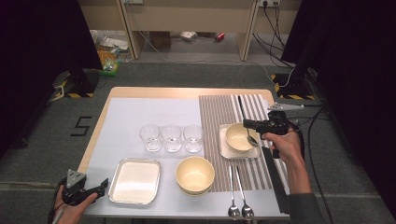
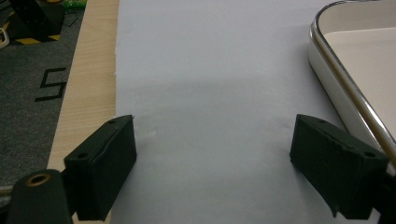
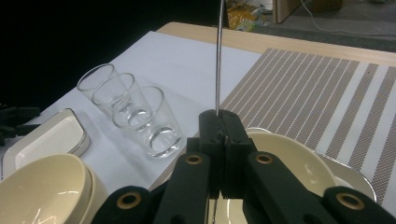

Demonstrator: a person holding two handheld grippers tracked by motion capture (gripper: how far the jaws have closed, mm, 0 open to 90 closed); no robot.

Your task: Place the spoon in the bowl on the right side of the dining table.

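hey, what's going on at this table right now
A person is setting a table with two handheld grippers. The right gripper is shut on a spoon, holding it over the cream bowl that sits on a small square plate on the striped placemat. The left gripper rests open and empty at the table's near left corner, beside a larger square plate. Three glasses, a stack of bowls and two more spoons wait on the table.
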